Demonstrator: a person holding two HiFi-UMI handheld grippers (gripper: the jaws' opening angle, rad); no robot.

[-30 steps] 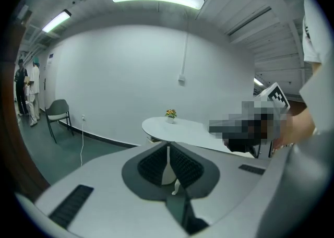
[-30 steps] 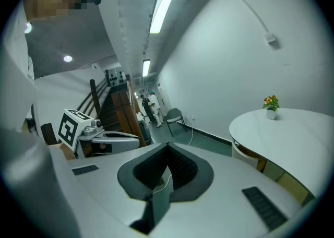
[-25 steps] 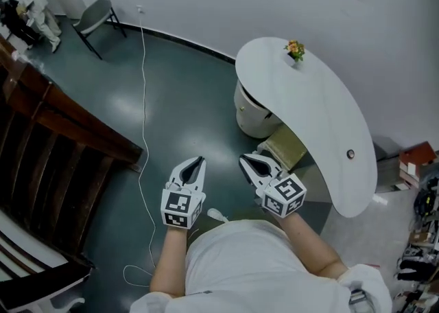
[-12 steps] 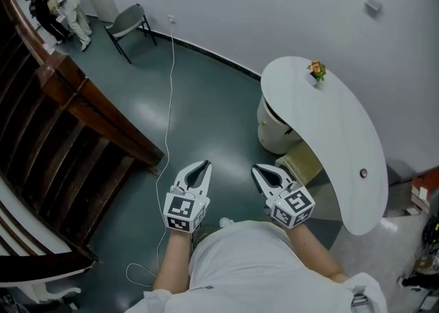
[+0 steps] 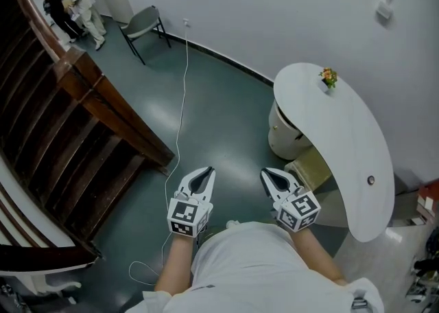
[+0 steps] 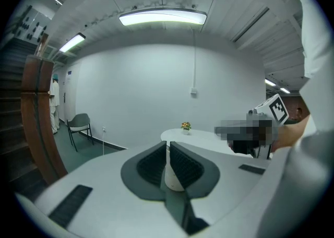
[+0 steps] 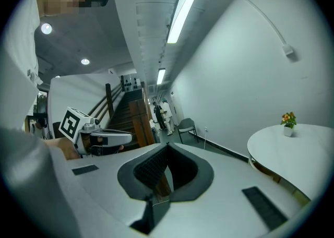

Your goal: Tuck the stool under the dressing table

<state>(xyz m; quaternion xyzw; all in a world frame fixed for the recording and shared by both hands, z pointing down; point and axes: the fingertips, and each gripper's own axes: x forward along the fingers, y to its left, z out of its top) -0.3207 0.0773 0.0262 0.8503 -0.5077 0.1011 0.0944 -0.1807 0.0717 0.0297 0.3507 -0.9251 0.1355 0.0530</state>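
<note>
The white dressing table (image 5: 346, 143) stands against the wall at the right, with a small flower pot (image 5: 328, 77) on its far end. The olive-cushioned stool (image 5: 310, 166) sits partly beneath the table's near edge, beside the table's white round base (image 5: 282, 133). My right gripper (image 5: 269, 176) hangs shut and holds nothing, a short way left of the stool and apart from it. My left gripper (image 5: 204, 174) is shut and holds nothing, further left over the green floor. In the left gripper view the jaws (image 6: 168, 151) point at the table (image 6: 209, 139).
A dark wooden staircase (image 5: 75, 126) fills the left side. A white cable (image 5: 180, 119) runs across the floor from the wall socket. A grey chair (image 5: 145, 25) stands by the far wall, with two people (image 5: 68, 6) beyond it. Boxes and clutter (image 5: 425, 205) lie at the right edge.
Both grippers have drawn back a little from the stool and risen slightly, staying shut. The head view has swung, so the table and stool sit further right.
</note>
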